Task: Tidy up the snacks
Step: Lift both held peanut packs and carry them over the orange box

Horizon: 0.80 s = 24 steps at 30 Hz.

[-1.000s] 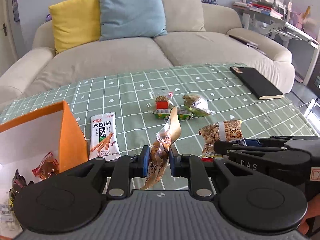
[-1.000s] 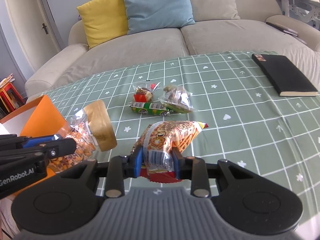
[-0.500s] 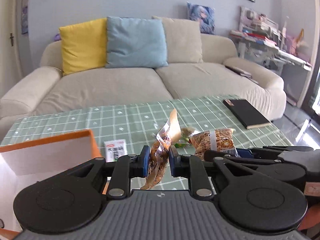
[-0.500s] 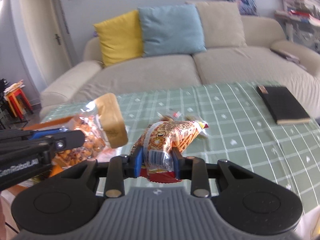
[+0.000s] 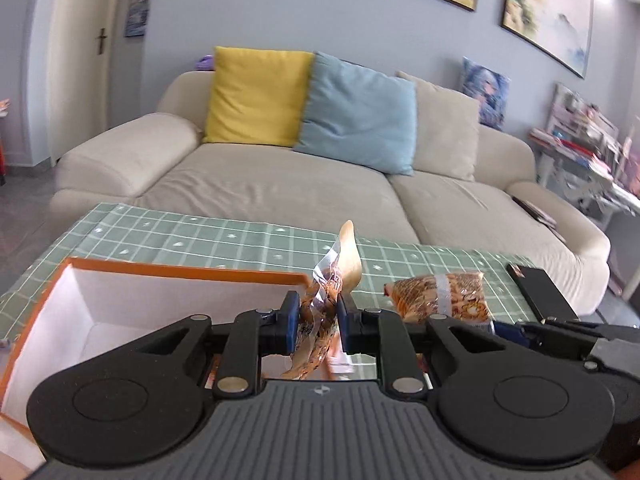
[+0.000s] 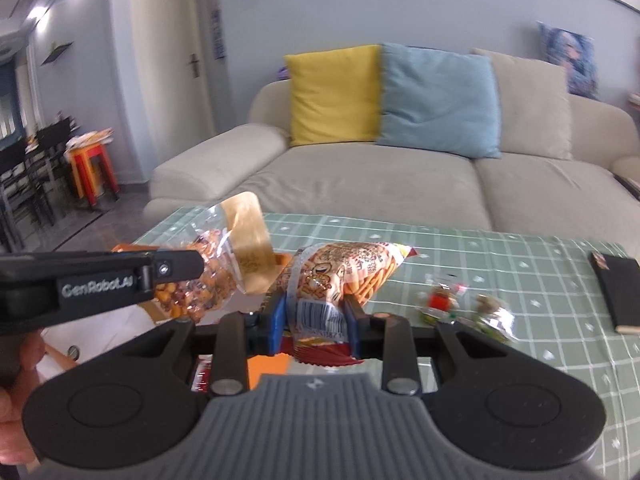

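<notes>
At far left on the desk (image 5: 200, 236) sits an orange box (image 5: 180, 270), white inside, open. Left gripper (image 5: 318, 322) above its right end, fingers pinching a clear nut bag (image 5: 320, 308) with gold top, bag off the desk. Just right of it, right gripper (image 6: 316, 322), fingers pinching an orange cracker pack (image 6: 340, 276) by its barcode end, also lifted. Further right, small wrapped snacks (image 6: 460, 306) lie loose on the desk; black notebook (image 6: 618, 288) at the right edge.
</notes>
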Tool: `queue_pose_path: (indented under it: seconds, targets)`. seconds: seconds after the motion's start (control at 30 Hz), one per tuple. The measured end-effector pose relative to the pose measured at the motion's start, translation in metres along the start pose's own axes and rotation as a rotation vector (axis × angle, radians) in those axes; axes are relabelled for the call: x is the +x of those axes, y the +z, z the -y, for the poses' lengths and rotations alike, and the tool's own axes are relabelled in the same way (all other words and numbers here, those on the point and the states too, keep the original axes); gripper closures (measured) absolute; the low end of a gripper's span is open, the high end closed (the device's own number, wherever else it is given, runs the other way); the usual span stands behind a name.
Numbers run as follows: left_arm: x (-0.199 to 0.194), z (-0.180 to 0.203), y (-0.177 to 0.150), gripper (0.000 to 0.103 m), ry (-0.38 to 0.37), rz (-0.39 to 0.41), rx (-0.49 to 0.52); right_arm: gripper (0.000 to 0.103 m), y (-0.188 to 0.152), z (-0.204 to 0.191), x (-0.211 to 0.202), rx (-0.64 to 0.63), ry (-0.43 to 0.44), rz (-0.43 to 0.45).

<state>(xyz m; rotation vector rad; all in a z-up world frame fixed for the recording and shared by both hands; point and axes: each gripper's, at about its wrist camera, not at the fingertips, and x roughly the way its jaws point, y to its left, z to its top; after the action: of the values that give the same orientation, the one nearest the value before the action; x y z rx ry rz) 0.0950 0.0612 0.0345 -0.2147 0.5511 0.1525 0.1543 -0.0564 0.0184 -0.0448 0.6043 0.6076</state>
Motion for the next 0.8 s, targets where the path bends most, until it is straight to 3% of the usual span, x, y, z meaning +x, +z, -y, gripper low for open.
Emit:
queue_pose_path:
  seconds: [0.33,0.8]
  targets:
    - [0.01,-0.055,-0.006,0.082,0.055,-0.03,-0.083,0.076,0.006,-0.069,0.045,-0.2,0.063,-0.078]
    - [0.061,-0.101,-0.03,0.082,0.055,-0.165,-0.193,0.076,-0.008,-0.1,0.124,-0.402,-0.005,-0.249]
